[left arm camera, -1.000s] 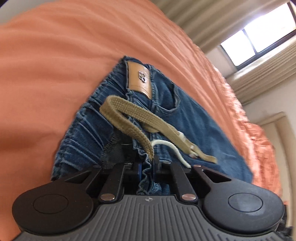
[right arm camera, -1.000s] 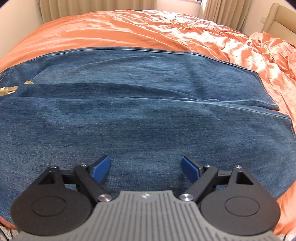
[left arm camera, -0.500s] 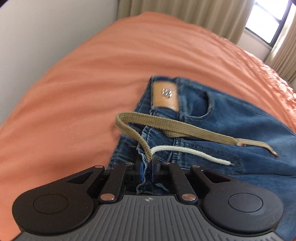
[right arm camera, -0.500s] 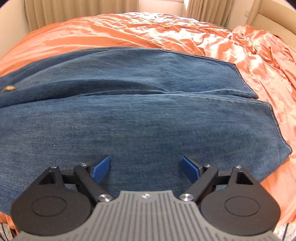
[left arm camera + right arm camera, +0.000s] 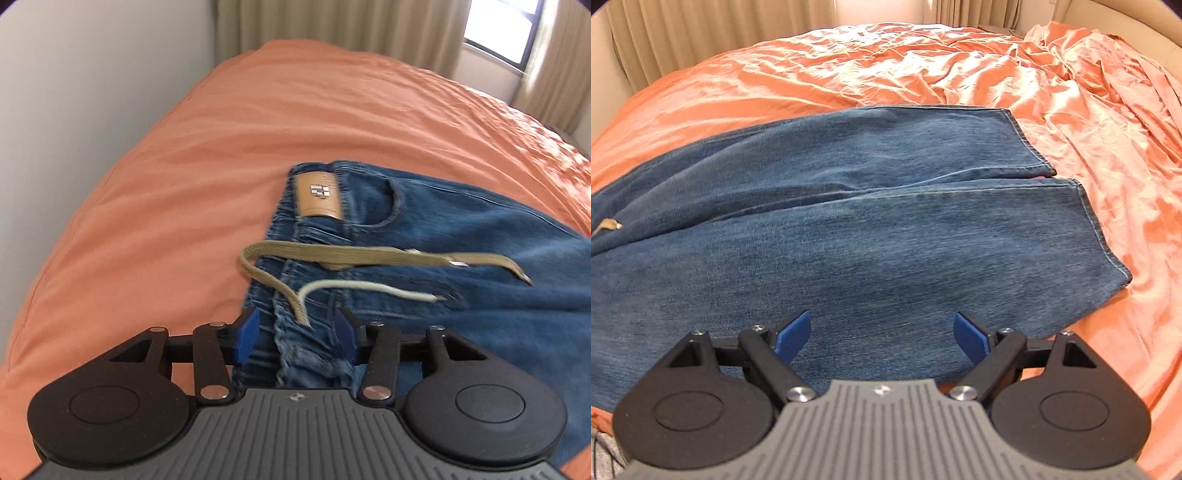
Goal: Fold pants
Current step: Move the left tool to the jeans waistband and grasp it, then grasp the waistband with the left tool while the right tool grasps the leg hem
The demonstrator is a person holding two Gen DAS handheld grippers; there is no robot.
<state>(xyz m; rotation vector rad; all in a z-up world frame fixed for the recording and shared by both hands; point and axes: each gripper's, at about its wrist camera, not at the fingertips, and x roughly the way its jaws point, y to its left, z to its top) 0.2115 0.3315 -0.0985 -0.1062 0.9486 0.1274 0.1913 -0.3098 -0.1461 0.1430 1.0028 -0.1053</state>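
Across the orange bed [image 5: 923,59] the jeans [image 5: 849,236] lie flat, soft and fairly heavy, best taken at the gathered waistband [image 5: 295,332] or hems, where the left gripper [image 5: 295,332] jaws are opening around loose denim and the right gripper [image 5: 882,332] jaws stand apart, empty.

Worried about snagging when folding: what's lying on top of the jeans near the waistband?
On the jeans lie a flat khaki drawstring and a thin white cord. Where both start is hidden in the waistband's gathers.
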